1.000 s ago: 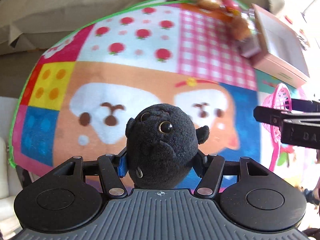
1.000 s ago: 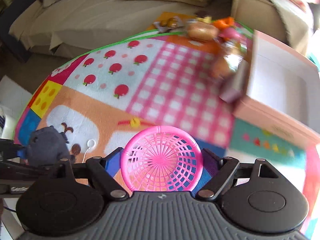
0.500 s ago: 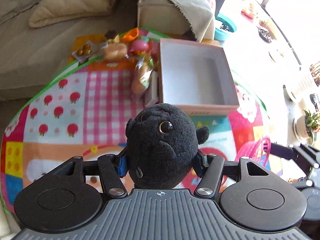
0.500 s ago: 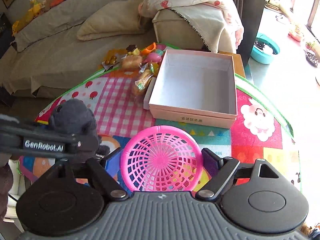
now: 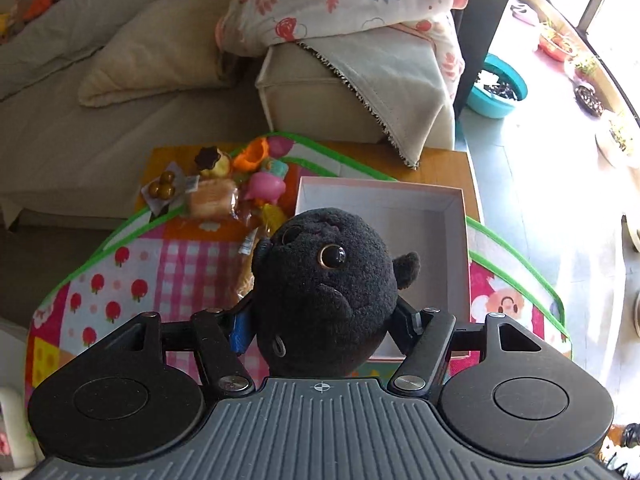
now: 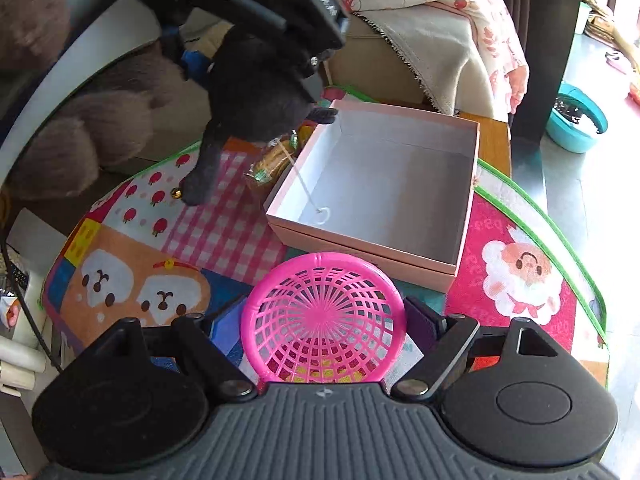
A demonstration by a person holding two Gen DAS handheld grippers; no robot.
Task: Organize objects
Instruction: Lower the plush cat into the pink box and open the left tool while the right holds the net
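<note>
My left gripper (image 5: pixel 324 320) is shut on a black plush toy (image 5: pixel 326 292) and holds it in the air near the left edge of an open pink box (image 5: pixel 424 240). The right wrist view shows the plush (image 6: pixel 256 96) hanging above the box's (image 6: pixel 384 184) left rim, with its white string trailing into the box. My right gripper (image 6: pixel 326 320) is shut on a pink plastic mesh basket (image 6: pixel 324 320), in front of the box's near wall. The box holds nothing else.
Several toy foods and snack packets (image 5: pixel 224 188) lie left of the box on a patchwork mat (image 6: pixel 192 232) over a small table. A beige sofa (image 5: pixel 120 92) with blankets stands behind. A teal bowl (image 5: pixel 496 88) sits on the floor at right.
Both grippers have moved forward and to the right toward the box. The plush went from over the mat's left part to above the box's left rim. Both grips are unchanged.
</note>
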